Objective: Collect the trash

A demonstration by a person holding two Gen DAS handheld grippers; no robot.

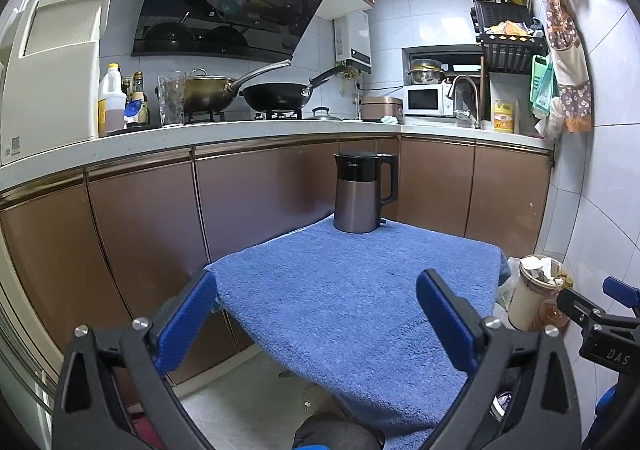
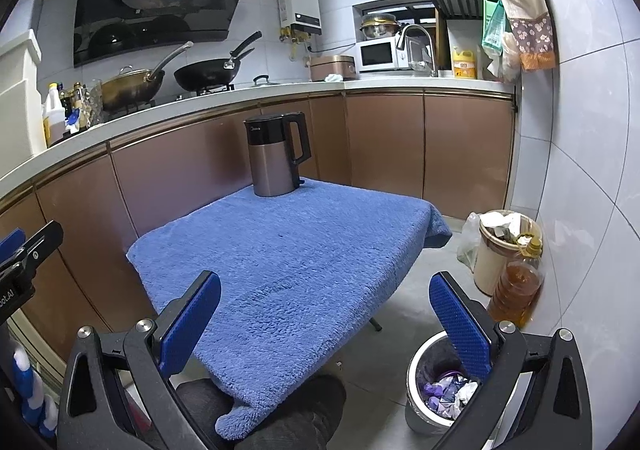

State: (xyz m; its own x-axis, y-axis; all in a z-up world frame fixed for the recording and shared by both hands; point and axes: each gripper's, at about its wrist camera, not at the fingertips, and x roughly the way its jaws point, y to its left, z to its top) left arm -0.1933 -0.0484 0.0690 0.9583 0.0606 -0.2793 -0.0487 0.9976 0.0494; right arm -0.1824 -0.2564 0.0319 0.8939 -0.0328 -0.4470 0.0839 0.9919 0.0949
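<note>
A small silver waste bin (image 2: 416, 406) stands on the floor at the lower right, holding crumpled white paper and purple wrappers (image 2: 448, 390). My right gripper (image 2: 326, 324) is open above the near edge of the blue towel-covered table (image 2: 288, 258), and its right finger (image 2: 460, 322) hangs over that bin. My left gripper (image 1: 318, 314) is open over the same blue towel (image 1: 340, 290), with nothing between its fingers. The right gripper (image 1: 592, 310) shows at the right edge of the left wrist view. The left gripper (image 2: 24, 250) shows at the left edge of the right wrist view.
A dark electric kettle (image 2: 276, 158) stands at the towel's far edge. A beige bin (image 2: 490, 262) stuffed with paper and an oil bottle (image 2: 516, 286) stand by the tiled wall. Brown cabinets (image 1: 140, 218) run behind the table. A person's knee (image 2: 280, 414) sits under the table's near corner.
</note>
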